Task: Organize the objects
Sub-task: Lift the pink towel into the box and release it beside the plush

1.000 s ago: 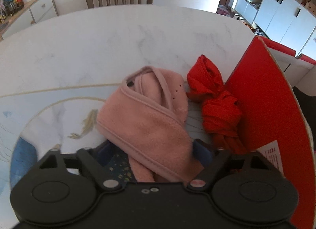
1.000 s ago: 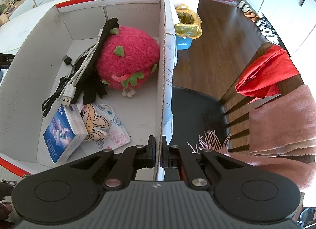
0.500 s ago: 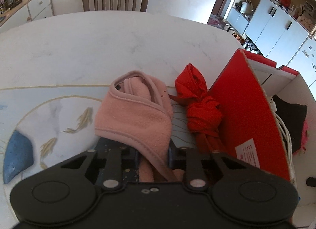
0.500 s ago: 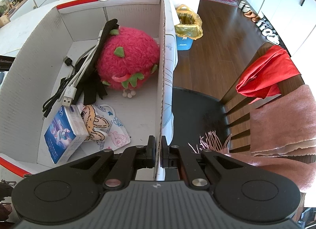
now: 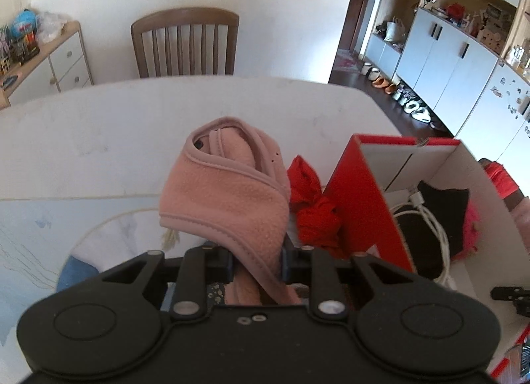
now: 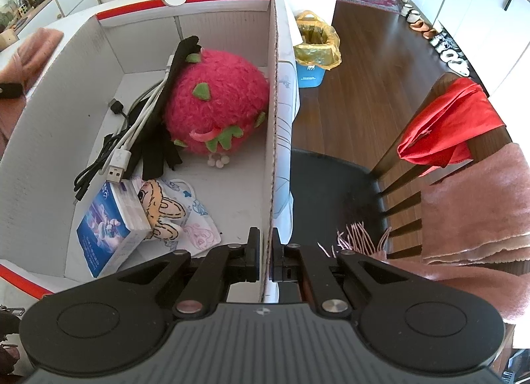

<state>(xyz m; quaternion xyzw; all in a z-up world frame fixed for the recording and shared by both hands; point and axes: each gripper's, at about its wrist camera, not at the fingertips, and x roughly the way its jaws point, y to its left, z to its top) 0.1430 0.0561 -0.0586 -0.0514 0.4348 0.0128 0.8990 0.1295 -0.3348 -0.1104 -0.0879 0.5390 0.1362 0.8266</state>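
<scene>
Black left tongs (image 5: 256, 263), black right tongs (image 6: 264, 260), ribbed housing, 2 silver pivot screws each

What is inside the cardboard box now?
Inside the cardboard box: strawberry plush, cables, black strap, blue packet, cartoon pouch. Whatever lies under them is covered.

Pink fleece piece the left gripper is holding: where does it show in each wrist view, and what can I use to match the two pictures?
Left wrist: the pink fleece piece fills the centre, clamped in the left gripper, lifted above the table.
Right wrist: a strip of it at the far left edge, outside the box wall.
Shared landmark: the red-and-white cardboard box, whose right wall the right gripper pinches.
</scene>
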